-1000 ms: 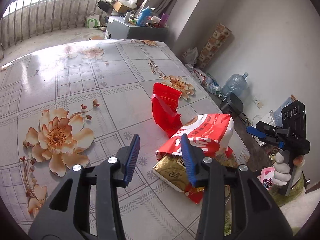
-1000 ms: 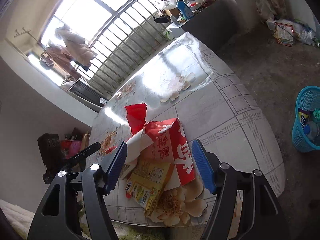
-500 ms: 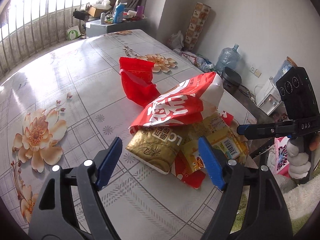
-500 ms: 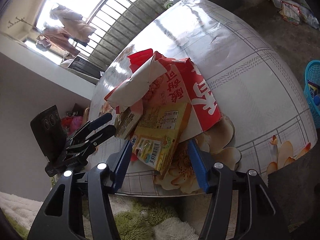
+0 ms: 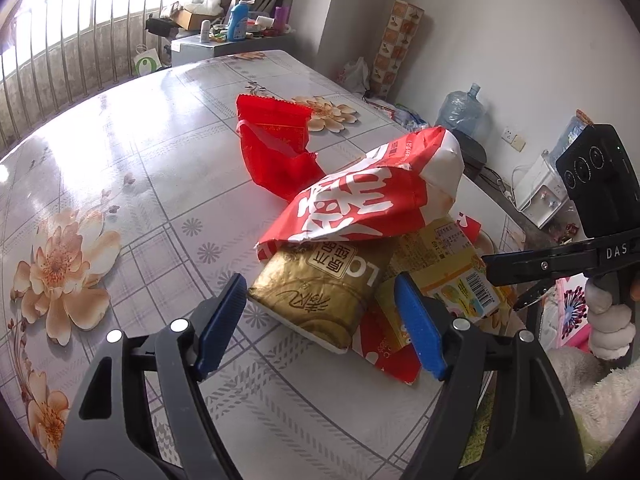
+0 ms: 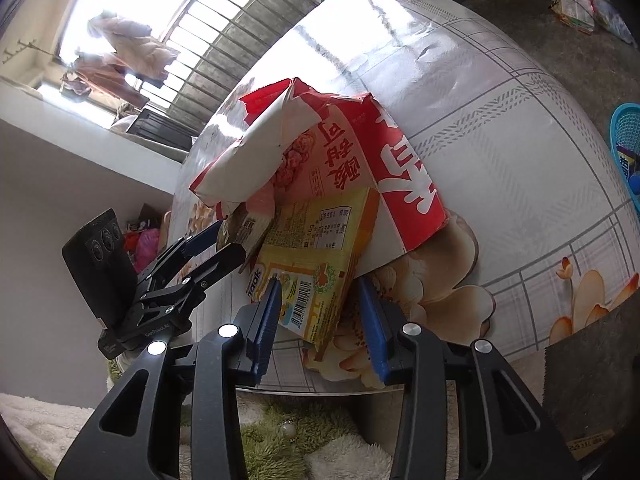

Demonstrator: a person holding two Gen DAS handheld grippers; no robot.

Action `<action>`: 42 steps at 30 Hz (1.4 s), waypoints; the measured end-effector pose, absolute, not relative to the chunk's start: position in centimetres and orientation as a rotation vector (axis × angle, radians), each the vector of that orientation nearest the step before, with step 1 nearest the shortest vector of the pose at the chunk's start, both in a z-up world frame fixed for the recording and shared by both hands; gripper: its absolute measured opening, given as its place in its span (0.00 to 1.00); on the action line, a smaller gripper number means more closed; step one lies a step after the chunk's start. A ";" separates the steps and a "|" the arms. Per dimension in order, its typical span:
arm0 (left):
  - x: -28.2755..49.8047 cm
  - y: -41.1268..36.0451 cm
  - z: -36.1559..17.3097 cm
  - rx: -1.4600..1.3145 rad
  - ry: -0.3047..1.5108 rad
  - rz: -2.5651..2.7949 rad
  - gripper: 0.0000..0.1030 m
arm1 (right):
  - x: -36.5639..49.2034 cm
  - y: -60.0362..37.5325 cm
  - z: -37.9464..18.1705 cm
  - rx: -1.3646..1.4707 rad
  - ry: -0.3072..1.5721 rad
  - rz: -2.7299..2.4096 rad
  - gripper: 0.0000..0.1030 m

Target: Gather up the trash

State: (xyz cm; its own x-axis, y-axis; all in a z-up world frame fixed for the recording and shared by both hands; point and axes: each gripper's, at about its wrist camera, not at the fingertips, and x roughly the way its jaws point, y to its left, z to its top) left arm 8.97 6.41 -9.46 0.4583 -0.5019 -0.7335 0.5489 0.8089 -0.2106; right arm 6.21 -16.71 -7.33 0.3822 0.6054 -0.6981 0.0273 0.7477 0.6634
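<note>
Left wrist view: the left gripper (image 5: 320,320) has its jaws wide apart, empty, flanking the gold packet (image 5: 320,292) in the wrapper pile at the desk (image 5: 132,160) edge. The right gripper (image 6: 320,320), jaws half open and gripping nothing, straddles the yellow wrapper (image 6: 320,264) overhanging that edge beneath the big red-and-white bag (image 6: 360,160).

Black plastic left gripper (image 5: 320,320) and right gripper (image 6: 320,322), blue ribbed pads, silver screws.
</note>
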 end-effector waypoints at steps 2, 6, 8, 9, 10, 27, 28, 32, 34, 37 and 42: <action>9.0 6.3 -9.4 0.071 0.880 -0.643 0.63 | 6.2 -16.7 -7.5 0.657 1.140 0.404 0.36; 8.9 6.3 -9.4 0.078 0.879 -0.640 0.60 | 6.4 -16.5 -7.7 0.657 1.145 0.401 0.35; 8.8 6.3 -9.4 0.081 0.880 -0.643 0.60 | 6.4 -16.4 -7.6 0.659 1.143 0.402 0.33; 8.8 6.3 -9.4 0.084 0.879 -0.641 0.60 | 6.4 -16.5 -7.6 0.660 1.142 0.399 0.31; 8.7 6.3 -9.3 0.088 0.878 -0.640 0.60 | 6.3 -16.6 -7.6 0.662 1.141 0.399 0.30; 6.5 7.2 -7.9 0.033 0.864 -0.636 0.59 | 5.4 -17.9 -6.8 0.726 1.090 0.428 0.13; 6.4 7.3 -7.8 0.029 0.861 -0.638 0.58 | 5.4 -18.1 -6.8 0.735 1.086 0.433 0.12; 5.8 7.6 -7.5 0.013 0.859 -0.647 0.58 | 4.9 -18.9 -6.9 0.765 1.079 0.432 0.12; 5.7 7.7 -7.5 0.006 0.867 -0.655 0.58 | 4.5 -19.2 -6.7 0.775 1.065 0.427 0.12; 5.5 7.9 -7.2 -0.002 0.873 -0.660 0.58 | 4.0 -20.1 -6.4 0.798 1.042 0.427 0.12; 5.1 8.2 -6.2 -0.035 0.869 -0.668 0.58 | 2.9 -21.7 -6.4 0.818 1.016 0.412 0.11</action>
